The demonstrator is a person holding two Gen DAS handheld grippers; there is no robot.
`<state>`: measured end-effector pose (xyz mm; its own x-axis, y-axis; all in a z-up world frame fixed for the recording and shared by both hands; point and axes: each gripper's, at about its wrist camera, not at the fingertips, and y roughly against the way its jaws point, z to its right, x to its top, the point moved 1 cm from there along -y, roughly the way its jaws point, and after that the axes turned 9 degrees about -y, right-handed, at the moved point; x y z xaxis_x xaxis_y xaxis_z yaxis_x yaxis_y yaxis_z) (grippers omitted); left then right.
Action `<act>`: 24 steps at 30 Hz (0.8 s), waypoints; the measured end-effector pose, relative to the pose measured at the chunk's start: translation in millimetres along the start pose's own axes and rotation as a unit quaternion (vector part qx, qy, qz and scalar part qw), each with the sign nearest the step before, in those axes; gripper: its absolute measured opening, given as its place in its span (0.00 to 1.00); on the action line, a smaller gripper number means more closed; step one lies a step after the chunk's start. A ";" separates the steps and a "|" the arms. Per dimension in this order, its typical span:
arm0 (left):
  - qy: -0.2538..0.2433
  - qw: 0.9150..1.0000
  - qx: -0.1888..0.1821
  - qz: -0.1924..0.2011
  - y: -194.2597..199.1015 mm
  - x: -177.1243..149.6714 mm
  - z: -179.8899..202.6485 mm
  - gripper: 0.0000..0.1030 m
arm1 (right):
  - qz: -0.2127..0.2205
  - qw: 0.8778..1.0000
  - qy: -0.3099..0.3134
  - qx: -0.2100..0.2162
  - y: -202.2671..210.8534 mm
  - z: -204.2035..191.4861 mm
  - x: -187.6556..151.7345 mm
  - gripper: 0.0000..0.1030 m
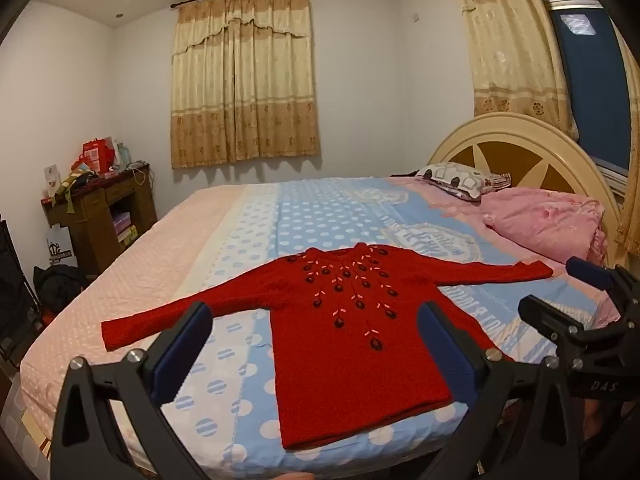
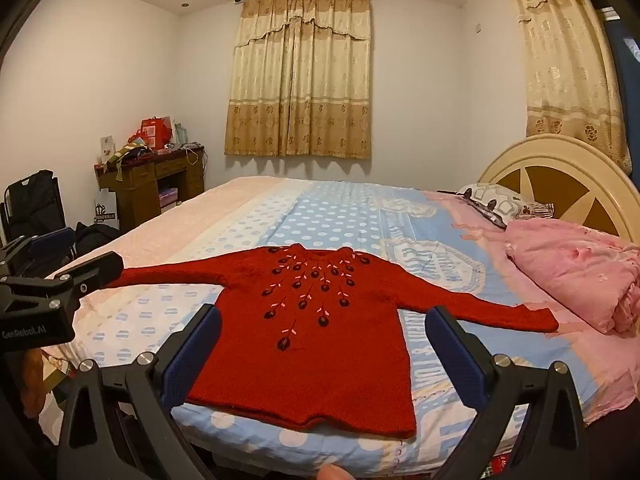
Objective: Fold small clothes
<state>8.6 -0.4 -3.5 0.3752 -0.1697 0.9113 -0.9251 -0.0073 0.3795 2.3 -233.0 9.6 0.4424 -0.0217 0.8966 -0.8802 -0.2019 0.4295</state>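
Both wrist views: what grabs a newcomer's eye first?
The red sweater, spread flat with both sleeves out on the near edge of the bed, its chest embroidered with dark flowers. Next, the left gripper and right gripper, jaws open, hanging above its hem and touching nothing. Behind, a pink folded quilt lies by the round headboard.

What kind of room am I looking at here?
Almost certainly a home bedroom. A wide bed with a pink and blue dotted sheet and a rounded cream headboard fills it, a patterned pillow lies at its head, and a red knitted sweater is spread flat on it.
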 end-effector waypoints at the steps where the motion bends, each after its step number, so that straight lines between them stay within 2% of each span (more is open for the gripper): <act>1: -0.002 1.000 0.002 0.001 1.0 0.1 0.4 1.00 | 0.001 1.000 0.000 0.000 0.0 -0.1 -0.2 0.99; 2: 0.005 1.000 -0.007 -0.019 -1.9 0.4 -0.5 1.00 | -0.001 1.000 0.000 0.000 -0.3 -0.1 -0.5 0.99; 16: 0.002 1.000 -0.001 -0.009 0.1 -3.0 -4.3 1.00 | -0.003 1.000 0.004 -0.002 -5.6 -6.1 -1.8 0.99; 24: 0.002 1.000 -0.001 -0.009 -1.1 -3.8 -3.6 1.00 | -0.009 1.000 0.007 0.000 -9.3 -5.1 -13.5 0.99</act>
<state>8.4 3.9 -6.9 0.3925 -0.1663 0.9046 -0.9180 -0.0094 0.3965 3.6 -225.9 -5.9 0.4550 -0.0050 0.8905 -0.8726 -0.2021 0.4447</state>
